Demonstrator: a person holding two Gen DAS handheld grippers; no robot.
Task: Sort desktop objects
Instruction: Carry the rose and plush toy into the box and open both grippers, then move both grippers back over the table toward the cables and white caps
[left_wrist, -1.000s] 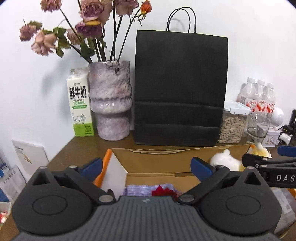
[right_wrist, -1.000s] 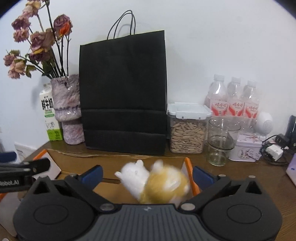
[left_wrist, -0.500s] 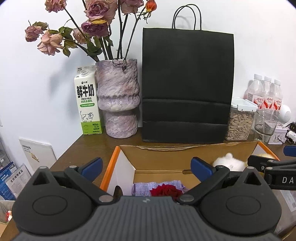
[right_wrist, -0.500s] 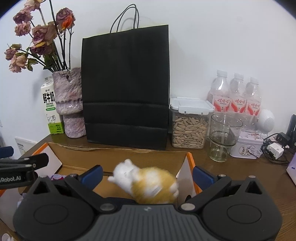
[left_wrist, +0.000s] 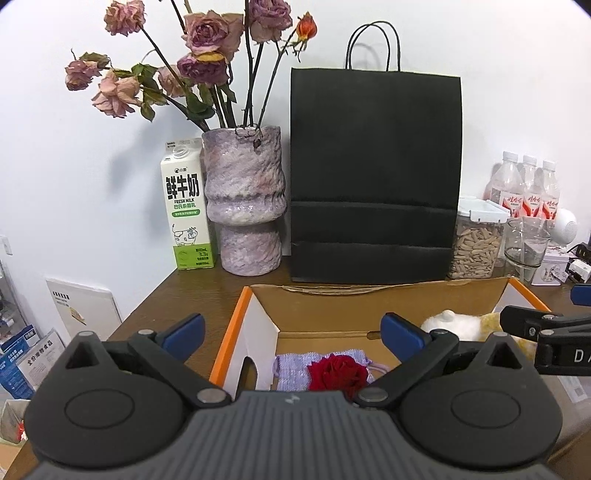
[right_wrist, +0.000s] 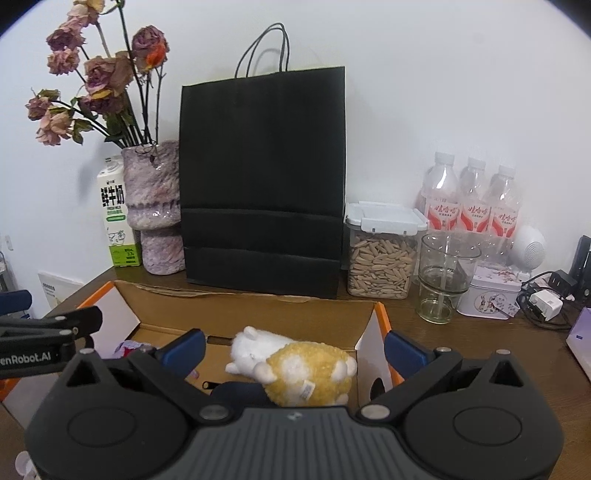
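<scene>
Cardboard box (left_wrist: 332, 314), open-topped, orange-edged, on brown desk (left_wrist: 177, 295); directly ahead of and below both grippers.

Left gripper (left_wrist: 291, 330): blue-tipped fingers spread wide, nothing between them. Shown in left wrist view only: knitted lilac pouch (left_wrist: 291, 373) with red fabric rose (left_wrist: 338, 373) on box floor, ahead and between the fingers, low. Plush toy seen there only as a white-and-yellow edge, far right, partly behind the other tool.

Right gripper (right_wrist: 295, 347): fingers spread wide, gripping nothing. Shown whole in right wrist view only: yellow-and-white plush toy (right_wrist: 295, 365), lying on its side inside box, between and just ahead of the fingers, apart from both tips; sewn label facing the camera.

Behind box, beyond both grippers: black paper bag (right_wrist: 262, 177), milk carton (left_wrist: 186, 210), mottled purple vase (left_wrist: 245, 199) of dried roses, lidded seed container (right_wrist: 382, 251), glass cup (right_wrist: 443, 277), three water bottles (right_wrist: 472, 199).
</scene>
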